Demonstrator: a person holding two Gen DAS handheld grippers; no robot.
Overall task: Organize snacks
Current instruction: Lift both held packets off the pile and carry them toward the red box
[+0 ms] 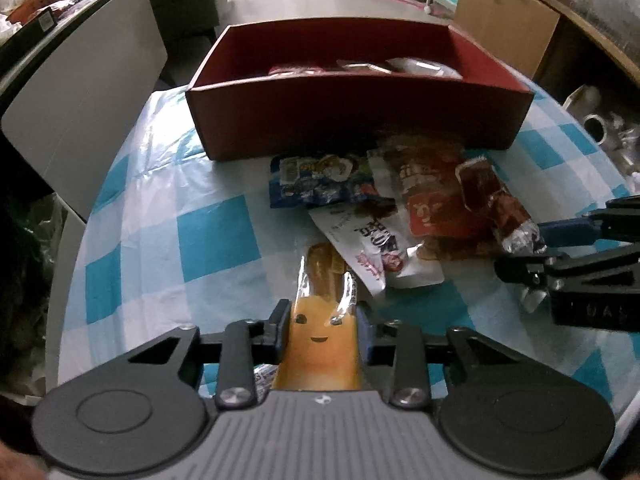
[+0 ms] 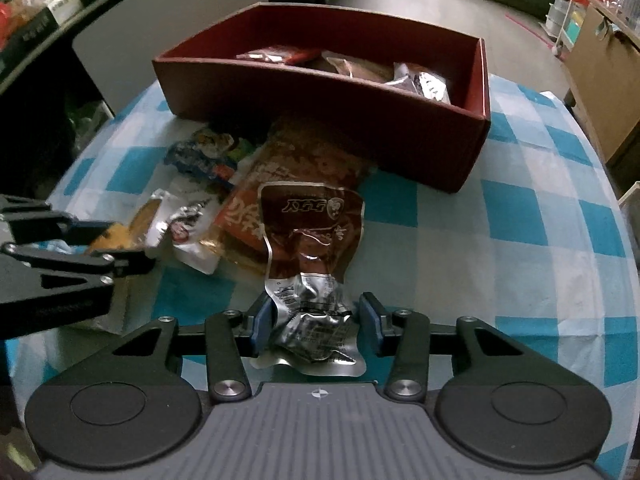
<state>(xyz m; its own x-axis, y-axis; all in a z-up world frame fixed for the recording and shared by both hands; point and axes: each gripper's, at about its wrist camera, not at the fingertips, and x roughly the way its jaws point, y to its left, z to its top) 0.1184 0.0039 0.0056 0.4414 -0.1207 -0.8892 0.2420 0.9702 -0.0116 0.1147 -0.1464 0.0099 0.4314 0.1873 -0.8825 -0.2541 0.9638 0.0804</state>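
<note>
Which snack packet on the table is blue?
The blue packet, lying nearest the red box, left of the pile. The other packets are brown, red, white or orange.

checkered table (image 2: 520, 216), red box (image 2: 360, 120), snack packets (image 1: 400, 216)

I can read almost nothing. The letters "UAL" stand faintly on my right gripper (image 1: 520, 252). The white packet (image 1: 376, 248), red packet (image 1: 432, 204) and brown pouch (image 2: 310, 232) carry upside-down East Asian characters I cannot make out.
</note>
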